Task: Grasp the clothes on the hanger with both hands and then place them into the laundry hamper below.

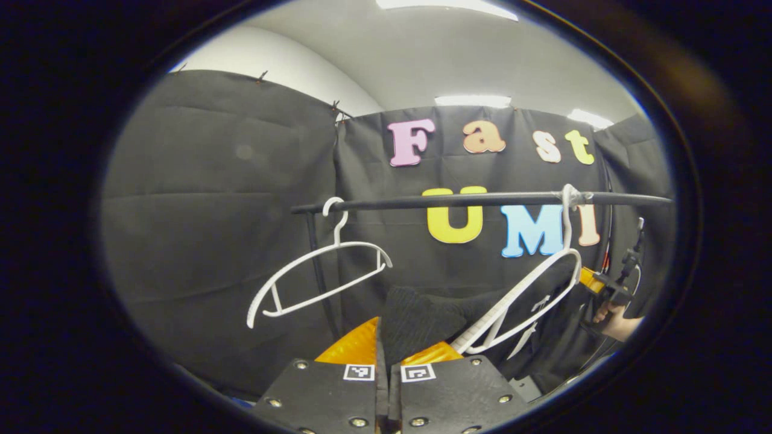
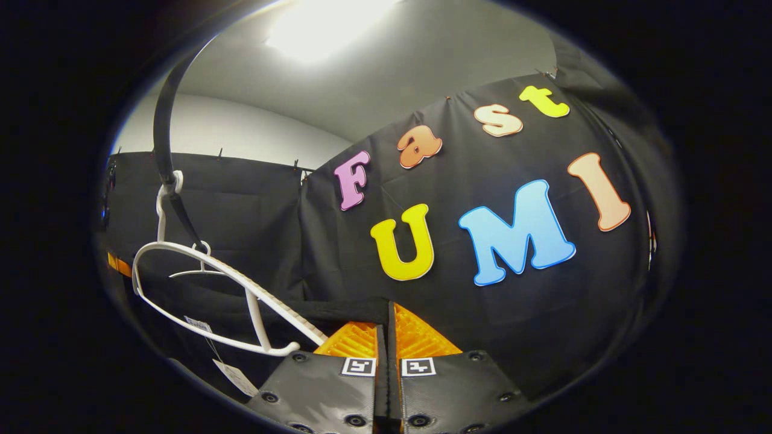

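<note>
Left gripper view: the left gripper (image 1: 386,355) pinches the dark knitted garment (image 1: 422,319) at lower centre, beside a white plastic hanger (image 1: 525,301). Right gripper (image 2: 386,337) likewise clamps black fabric, bottom centre.

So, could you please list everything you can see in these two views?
Rail: one, black, running across in front of the booth wall.
Hangers: two, white, hooked on the rail; an empty one on the left and one on the right carrying the garment.
Garment: one, black, partly on the right hanger.
Paper tags: two, white, dangling below that hanger.
Ceiling lights: several, white, overhead.
Left gripper: one, closed on the garment.
Right gripper: one, closed on the garment.
Hand: one, holding the right gripper.
</note>
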`<state>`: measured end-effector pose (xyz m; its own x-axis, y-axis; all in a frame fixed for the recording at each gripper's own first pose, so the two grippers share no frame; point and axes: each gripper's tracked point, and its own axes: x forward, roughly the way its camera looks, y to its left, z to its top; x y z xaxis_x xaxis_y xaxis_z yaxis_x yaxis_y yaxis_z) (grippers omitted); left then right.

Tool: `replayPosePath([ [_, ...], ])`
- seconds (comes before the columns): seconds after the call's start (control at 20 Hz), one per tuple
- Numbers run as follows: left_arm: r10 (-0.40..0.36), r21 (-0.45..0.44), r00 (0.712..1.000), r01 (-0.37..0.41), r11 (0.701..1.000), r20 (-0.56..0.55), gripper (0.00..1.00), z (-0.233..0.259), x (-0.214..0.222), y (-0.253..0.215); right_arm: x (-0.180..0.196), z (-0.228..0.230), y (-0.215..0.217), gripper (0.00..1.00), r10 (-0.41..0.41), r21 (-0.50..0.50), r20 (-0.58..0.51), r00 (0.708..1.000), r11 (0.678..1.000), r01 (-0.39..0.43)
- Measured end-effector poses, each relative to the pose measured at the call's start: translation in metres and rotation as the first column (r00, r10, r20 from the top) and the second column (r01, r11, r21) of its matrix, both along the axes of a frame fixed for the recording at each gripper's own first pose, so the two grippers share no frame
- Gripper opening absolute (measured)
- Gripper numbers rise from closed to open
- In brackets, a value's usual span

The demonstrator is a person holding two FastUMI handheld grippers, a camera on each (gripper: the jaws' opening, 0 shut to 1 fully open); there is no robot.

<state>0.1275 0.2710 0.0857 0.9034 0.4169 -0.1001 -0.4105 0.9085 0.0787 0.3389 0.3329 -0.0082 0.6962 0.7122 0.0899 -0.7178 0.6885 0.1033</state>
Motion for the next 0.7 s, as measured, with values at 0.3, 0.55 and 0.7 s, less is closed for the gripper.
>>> replayPosePath([
  [0.3, 0.027, -0.105, 1.000, -0.028, 0.994, -0.013, 0.01, -0.040, -0.001, 0.009, -0.006, -0.027, -0.006, 0.05, -0.017, -0.024, -0.039, 0.999, 1.000, 0.016],
  [0.55, 0.038, -0.153, 0.999, -0.043, 0.987, -0.030, 0.01, -0.075, -0.016, 0.008, -0.017, -0.047, -0.019, 0.02, -0.056, -0.038, -0.086, 0.995, 0.998, 0.053],
  [0.7, 0.043, -0.217, 0.999, -0.045, 0.975, -0.013, 0.03, -0.092, -0.030, 0.000, -0.030, -0.059, -0.029, 0.01, -0.085, -0.078, -0.095, 0.992, 0.994, 0.078],
])
